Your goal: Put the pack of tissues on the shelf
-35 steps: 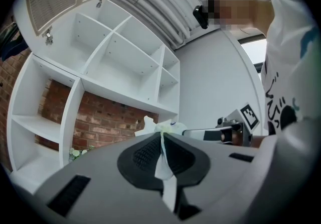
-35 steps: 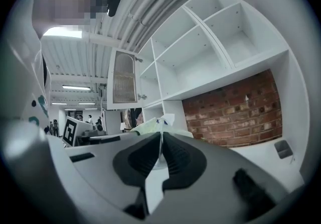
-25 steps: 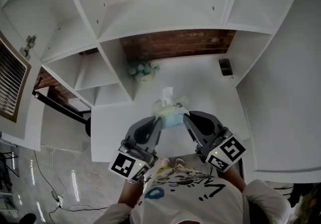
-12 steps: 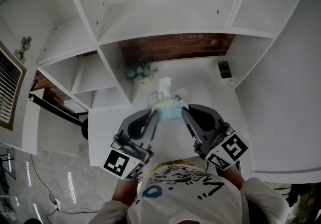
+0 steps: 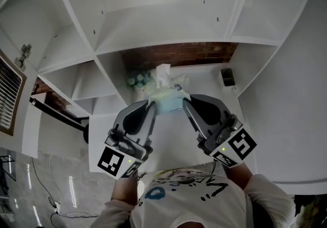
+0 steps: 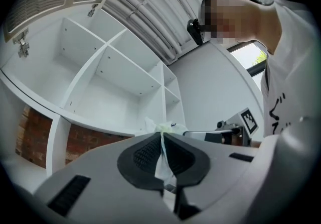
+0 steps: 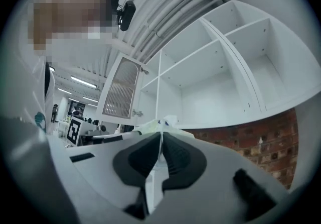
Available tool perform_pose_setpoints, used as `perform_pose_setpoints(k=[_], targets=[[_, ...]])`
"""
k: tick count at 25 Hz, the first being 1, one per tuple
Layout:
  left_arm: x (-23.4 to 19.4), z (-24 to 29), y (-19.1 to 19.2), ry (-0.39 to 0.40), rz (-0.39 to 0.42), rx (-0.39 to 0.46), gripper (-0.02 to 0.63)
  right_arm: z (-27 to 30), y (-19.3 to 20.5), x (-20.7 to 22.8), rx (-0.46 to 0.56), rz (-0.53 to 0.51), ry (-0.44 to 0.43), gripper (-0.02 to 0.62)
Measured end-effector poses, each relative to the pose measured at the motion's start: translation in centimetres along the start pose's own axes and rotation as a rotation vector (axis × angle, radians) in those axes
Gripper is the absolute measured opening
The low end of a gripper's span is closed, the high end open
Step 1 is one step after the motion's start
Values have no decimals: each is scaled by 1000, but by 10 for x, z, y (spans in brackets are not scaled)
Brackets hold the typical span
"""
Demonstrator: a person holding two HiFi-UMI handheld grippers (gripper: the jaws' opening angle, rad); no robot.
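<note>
The shelf (image 5: 153, 22) is smooth, matt white board cut into square, open compartments dotted with peg holes. Under it runs a strip of rough red brick wall (image 5: 179, 53), and below that a flat white surface (image 5: 204, 81) with a small dark container (image 5: 228, 76) near its back right corner. A louvred cabinet door (image 5: 10, 89) hangs at the left, and the floor (image 5: 61, 181) is glossy grey stone.

The pack of tissues (image 5: 166, 101) is a soft, pale green plastic packet with a crumpled white sheet standing out of its top. It hangs in the air over the surface. The left gripper (image 5: 152, 105) and right gripper (image 5: 185, 104) are each closed, pinching a thin edge of its wrapper between ribbed black pads.
</note>
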State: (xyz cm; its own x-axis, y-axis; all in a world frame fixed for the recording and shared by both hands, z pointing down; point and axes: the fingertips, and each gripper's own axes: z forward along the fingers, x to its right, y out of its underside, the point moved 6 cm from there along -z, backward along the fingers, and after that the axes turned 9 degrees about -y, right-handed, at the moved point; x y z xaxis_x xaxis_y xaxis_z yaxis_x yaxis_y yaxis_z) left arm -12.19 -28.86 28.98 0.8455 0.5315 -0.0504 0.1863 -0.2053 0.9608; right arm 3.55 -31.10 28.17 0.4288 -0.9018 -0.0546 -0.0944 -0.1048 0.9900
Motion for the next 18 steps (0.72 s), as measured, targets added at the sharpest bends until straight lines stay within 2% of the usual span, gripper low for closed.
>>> perform_pose_setpoints(k=[7, 18], targets=[[-6, 19, -22, -1, 44, 41, 18, 8, -23, 14, 55, -66, -21, 32], [-15, 52, -66, 10, 181, 94, 18, 25, -68, 39, 101, -154, -9, 32]])
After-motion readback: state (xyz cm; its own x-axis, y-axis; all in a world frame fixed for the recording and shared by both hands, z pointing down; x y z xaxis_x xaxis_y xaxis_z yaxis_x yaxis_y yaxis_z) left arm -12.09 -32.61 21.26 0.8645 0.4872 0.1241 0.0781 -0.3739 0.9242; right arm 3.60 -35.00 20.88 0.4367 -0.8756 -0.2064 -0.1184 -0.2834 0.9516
